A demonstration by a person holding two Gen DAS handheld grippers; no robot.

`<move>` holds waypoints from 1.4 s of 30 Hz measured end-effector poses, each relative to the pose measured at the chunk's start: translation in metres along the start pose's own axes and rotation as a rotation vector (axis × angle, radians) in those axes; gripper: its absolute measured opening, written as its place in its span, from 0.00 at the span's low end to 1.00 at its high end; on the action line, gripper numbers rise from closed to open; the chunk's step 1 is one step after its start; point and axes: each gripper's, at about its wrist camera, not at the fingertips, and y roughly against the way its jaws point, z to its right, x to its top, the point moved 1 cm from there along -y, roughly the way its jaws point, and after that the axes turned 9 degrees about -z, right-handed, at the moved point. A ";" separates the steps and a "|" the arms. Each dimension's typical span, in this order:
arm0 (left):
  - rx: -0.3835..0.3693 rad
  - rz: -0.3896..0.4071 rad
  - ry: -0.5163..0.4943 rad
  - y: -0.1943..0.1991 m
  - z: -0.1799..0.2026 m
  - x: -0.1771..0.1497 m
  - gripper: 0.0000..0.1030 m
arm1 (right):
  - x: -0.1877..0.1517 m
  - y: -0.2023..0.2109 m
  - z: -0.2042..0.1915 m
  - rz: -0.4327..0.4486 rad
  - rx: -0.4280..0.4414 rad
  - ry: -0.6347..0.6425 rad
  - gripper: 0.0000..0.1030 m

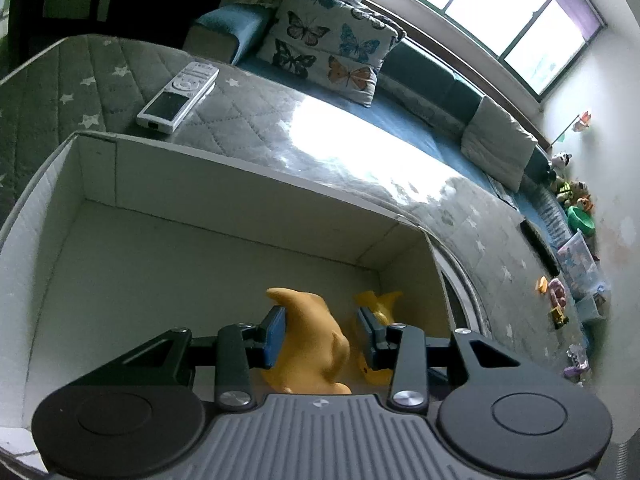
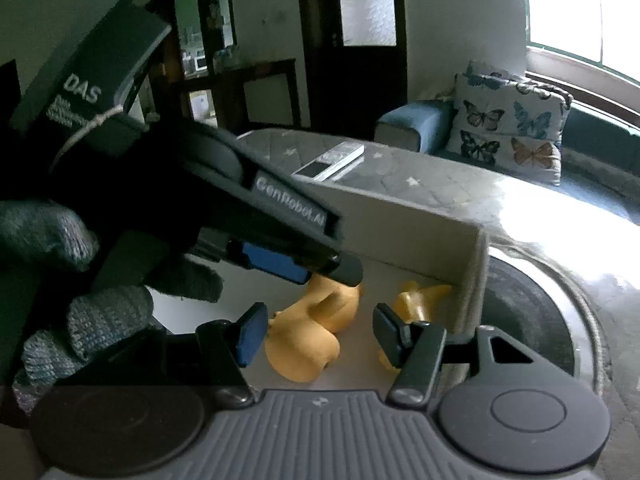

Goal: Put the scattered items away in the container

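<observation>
A white cardboard box [image 1: 240, 184] stands on the quilted table; it also shows in the right wrist view [image 2: 420, 216]. Inside lie an orange rubber toy [image 1: 316, 344] and a smaller yellow toy [image 1: 380, 300]. My left gripper [image 1: 322, 336] is inside the box, jaws open around the orange toy, the left pad touching it. In the right wrist view my right gripper [image 2: 318, 334] is open above the orange toy [image 2: 312, 344], with the yellow toy [image 2: 416, 300] by its right finger. The left gripper [image 2: 280, 240] crosses that view from the left.
A white remote [image 1: 178, 96] lies on the table beyond the box. A sofa with a butterfly cushion [image 1: 328, 44] runs behind the table. Small toys [image 1: 558, 300] lie at the table's far right. A round dark tray [image 2: 528, 312] sits right of the box.
</observation>
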 end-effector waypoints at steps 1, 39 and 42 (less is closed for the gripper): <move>0.005 0.007 -0.008 0.002 0.002 -0.001 0.40 | -0.001 0.004 0.000 0.008 -0.003 0.000 0.58; -0.068 0.027 -0.253 0.028 0.116 -0.105 0.40 | -0.127 0.116 0.036 0.074 -0.219 -0.144 0.81; -0.081 -0.002 -0.233 0.017 0.119 -0.108 0.40 | -0.130 0.115 0.048 0.078 -0.225 -0.169 0.81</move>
